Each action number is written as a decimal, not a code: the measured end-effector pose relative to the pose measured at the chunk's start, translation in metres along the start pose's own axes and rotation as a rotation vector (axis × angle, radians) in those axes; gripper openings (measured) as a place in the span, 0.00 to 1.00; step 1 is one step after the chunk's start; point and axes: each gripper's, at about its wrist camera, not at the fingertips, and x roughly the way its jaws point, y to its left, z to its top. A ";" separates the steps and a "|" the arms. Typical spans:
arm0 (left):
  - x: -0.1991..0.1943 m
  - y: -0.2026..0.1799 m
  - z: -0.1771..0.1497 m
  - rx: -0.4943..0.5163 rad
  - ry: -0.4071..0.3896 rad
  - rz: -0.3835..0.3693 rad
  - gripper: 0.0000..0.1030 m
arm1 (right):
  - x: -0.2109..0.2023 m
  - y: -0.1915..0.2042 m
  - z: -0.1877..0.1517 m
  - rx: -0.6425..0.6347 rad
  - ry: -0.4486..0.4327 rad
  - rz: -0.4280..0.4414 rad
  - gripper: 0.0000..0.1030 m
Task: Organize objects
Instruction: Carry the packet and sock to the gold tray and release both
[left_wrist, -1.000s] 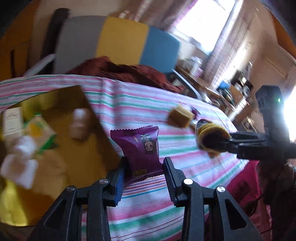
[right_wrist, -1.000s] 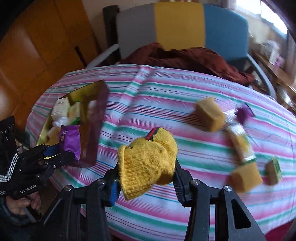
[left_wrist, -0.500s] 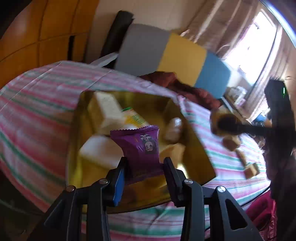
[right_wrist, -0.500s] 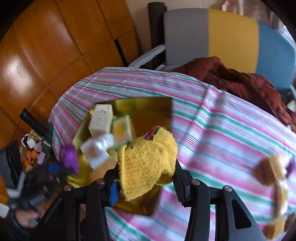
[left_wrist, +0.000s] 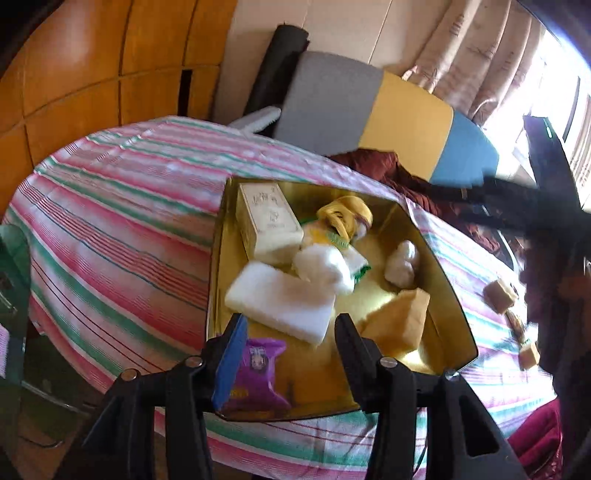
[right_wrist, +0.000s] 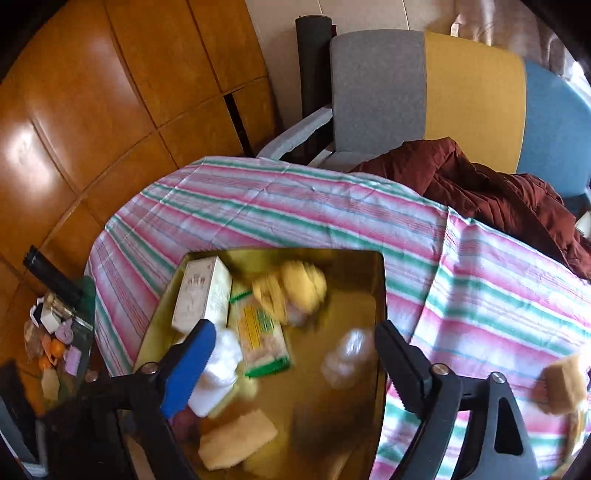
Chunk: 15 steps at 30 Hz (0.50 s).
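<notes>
Both hand-held grippers, left (left_wrist: 290, 349) and right (right_wrist: 291, 363), had opened wide; packet (left_wrist: 255, 376) and, seemingly, sock (right_wrist: 304, 282) now lay in our tray (left_wrist: 448, 295).

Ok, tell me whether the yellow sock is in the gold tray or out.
In. The yellow sock lies inside the gold tray beside the cream box, and the right gripper is open and empty above it.

Purple packet (left_wrist: 258, 373) in gold tray (left_wrist: 439, 273)
</notes>
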 end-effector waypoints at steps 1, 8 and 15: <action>-0.002 -0.001 0.001 0.003 -0.009 0.001 0.48 | -0.001 0.000 -0.006 -0.005 0.003 -0.003 0.91; -0.017 -0.023 0.004 0.063 -0.049 0.031 0.48 | -0.023 0.012 -0.046 -0.056 -0.022 -0.034 0.99; -0.029 -0.042 0.000 0.130 -0.078 0.071 0.48 | -0.051 0.014 -0.072 -0.061 -0.081 -0.069 1.00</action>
